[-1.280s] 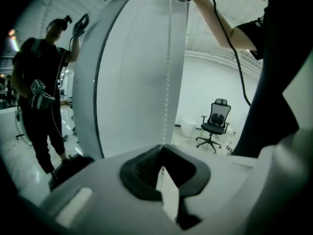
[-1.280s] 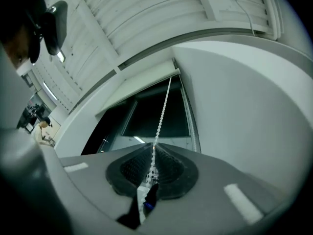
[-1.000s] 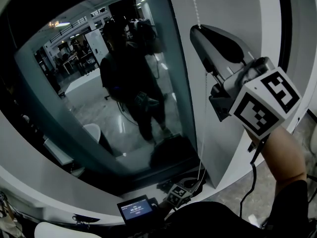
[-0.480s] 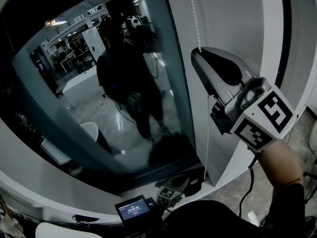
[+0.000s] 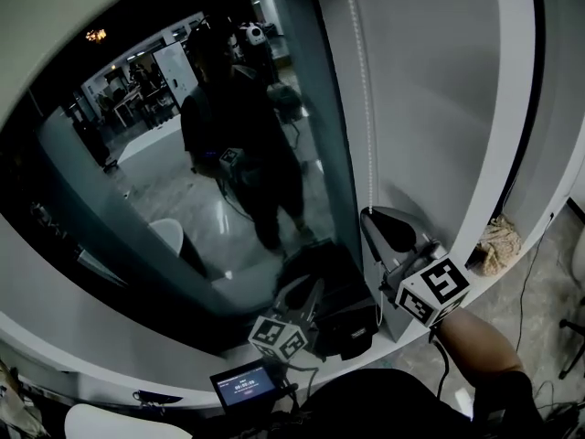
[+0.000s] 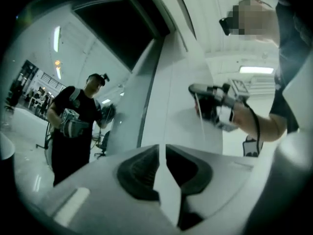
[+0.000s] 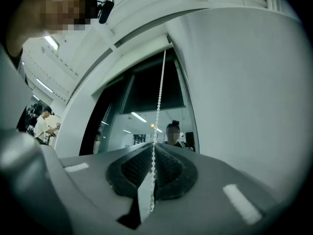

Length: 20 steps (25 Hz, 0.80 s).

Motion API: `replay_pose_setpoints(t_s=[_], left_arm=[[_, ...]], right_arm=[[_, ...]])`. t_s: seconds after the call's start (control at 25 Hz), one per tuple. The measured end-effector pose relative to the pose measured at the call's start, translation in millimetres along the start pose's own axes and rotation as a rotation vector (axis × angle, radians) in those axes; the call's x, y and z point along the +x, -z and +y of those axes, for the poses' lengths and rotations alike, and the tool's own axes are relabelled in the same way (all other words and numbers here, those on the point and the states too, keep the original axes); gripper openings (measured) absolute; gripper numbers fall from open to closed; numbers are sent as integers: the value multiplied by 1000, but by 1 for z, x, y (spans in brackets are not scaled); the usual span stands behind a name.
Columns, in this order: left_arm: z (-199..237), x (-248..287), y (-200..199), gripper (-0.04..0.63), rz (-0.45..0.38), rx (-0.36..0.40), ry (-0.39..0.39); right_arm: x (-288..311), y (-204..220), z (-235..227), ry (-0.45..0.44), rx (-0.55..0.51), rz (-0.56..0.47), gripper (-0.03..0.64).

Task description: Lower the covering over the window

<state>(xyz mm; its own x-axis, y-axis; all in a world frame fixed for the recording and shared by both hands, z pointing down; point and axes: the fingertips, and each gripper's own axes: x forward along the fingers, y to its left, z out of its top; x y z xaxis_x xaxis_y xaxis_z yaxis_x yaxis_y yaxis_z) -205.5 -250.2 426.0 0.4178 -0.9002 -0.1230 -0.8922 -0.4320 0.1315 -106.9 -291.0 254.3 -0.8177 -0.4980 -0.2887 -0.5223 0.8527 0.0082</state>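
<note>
A white bead chain [image 5: 363, 90] hangs down the white pillar [image 5: 430, 80] to the right of the window glass [image 5: 183, 181]. My right gripper [image 5: 370, 216] is low on the chain and shut on it; the beads run between its pads [image 7: 153, 148] and up to a dark covering [image 7: 146, 87] at the window's top. My left gripper [image 5: 313, 288] is lower, near the sill, its tips pointing up. Its jaws [image 6: 161, 148] are closing, with a narrow gap left and nothing between them. The left gripper view shows the right gripper [image 6: 215, 106] on the chain [image 6: 200, 126].
The glass mirrors a person with both grippers. A small device with a lit screen [image 5: 245, 382] sits by the white sill [image 5: 137, 364]. A dark bag [image 5: 352, 327] lies below the chain. A beige cloth [image 5: 498, 245] lies on the ledge at right.
My right gripper has come far down the pillar with the chain in it. My left gripper has risen from the bottom edge towards the chain.
</note>
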Motion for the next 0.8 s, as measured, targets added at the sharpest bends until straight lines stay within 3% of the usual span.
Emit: replay_pose_setpoints(t_s=[0.12, 0.24, 0.56, 0.8], left_arm=[[-23, 17, -57, 40, -97, 55, 74], [-44, 31, -87, 37, -152, 86, 144], [-94, 56, -92, 37, -176, 62, 286], [-109, 62, -105, 37, -189, 21, 354]], right_arm=[[-14, 60, -8, 54, 68, 94, 11], [-26, 100, -20, 113, 119, 137, 12], [-61, 177, -14, 179, 217, 238, 12], [-111, 280, -11, 229, 245, 446, 12]])
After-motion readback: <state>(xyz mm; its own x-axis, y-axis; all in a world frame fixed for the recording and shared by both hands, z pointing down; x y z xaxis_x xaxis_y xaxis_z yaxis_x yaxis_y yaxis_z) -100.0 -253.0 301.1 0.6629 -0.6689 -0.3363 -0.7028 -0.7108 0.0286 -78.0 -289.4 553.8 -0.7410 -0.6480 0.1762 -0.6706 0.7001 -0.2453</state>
